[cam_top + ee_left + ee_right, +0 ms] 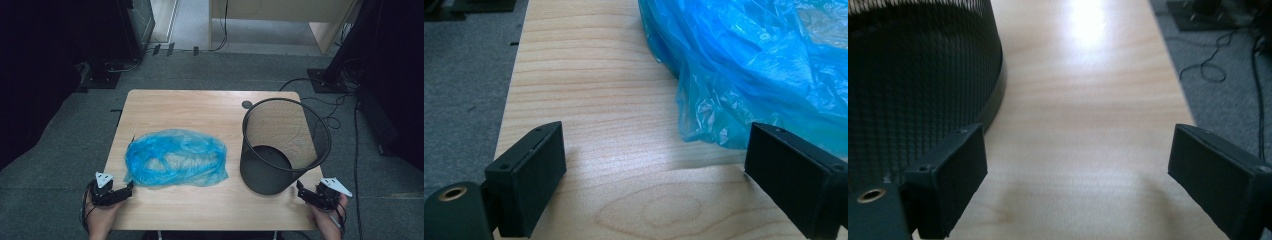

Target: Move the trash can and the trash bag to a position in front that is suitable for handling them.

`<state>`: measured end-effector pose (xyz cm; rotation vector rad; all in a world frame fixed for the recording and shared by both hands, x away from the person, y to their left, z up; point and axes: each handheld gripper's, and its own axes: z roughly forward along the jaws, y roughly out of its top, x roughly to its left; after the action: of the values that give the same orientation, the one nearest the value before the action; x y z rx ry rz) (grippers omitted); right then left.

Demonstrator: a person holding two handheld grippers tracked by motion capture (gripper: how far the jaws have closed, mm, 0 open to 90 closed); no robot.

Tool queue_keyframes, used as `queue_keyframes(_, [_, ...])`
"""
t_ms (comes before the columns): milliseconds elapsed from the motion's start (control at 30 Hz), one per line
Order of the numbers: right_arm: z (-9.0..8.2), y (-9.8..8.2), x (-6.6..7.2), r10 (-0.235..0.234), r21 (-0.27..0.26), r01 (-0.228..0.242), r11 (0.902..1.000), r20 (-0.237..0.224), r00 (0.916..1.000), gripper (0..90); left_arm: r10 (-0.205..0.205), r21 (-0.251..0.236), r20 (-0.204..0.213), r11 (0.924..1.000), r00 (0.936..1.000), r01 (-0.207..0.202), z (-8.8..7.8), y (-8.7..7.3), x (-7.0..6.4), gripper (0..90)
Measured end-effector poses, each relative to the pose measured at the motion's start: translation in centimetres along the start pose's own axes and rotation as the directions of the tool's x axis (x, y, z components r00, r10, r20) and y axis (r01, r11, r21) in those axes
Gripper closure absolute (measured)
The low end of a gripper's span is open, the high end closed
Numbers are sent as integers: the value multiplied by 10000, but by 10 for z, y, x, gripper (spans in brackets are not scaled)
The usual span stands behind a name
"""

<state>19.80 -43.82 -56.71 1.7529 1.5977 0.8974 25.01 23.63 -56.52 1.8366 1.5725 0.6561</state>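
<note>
Table (pixel 210 107), light wood, bearing all items. Bin (pixel 285 145), black mesh, upright at the right side, unlined. Bag (pixel 175 157), blue plastic, crumpled in a flat heap left of centre, apart from the bin. Left gripper (pixel 131 187), at the near left corner, jaws spread wide and empty, one jaw just beside the bag's edge. Right gripper (pixel 299 189), at the near right corner close to the bin's base, jaws likewise wide, nothing held. Step judged: approach, before any grasp. Next move likely calls for pinching the bag's near edge.
</note>
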Motion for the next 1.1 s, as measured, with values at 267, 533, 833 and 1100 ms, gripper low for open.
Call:
queue_keyframes(267, [-9, 18, 3, 192, -206, -189, 9996, 156, 9997, 87, -497, -509, -83, 9975, 9987, 492, -15, 6, 6, 99])
queue_keyframes(533, [-21, 57, 4, -62, -805, 78, 9967, 199, 9998, 87, -834, -1188, -148, 9896, 9964, 811, -35, 21, 2, 99])
queue_keyframes(833, [-31, 106, 2, -14, -1973, 100, 9803, 441, 9990, 102, -830, -1697, -270, 9825, 9962, 772, -43, 28, -4, 99])
queue_keyframes(1100, [-37, 107, 6, -216, -2406, 192, 9704, -74, 9997, 111, -739, -2026, -35, 9766, 9973, 716, -40, 35, -11, 99])
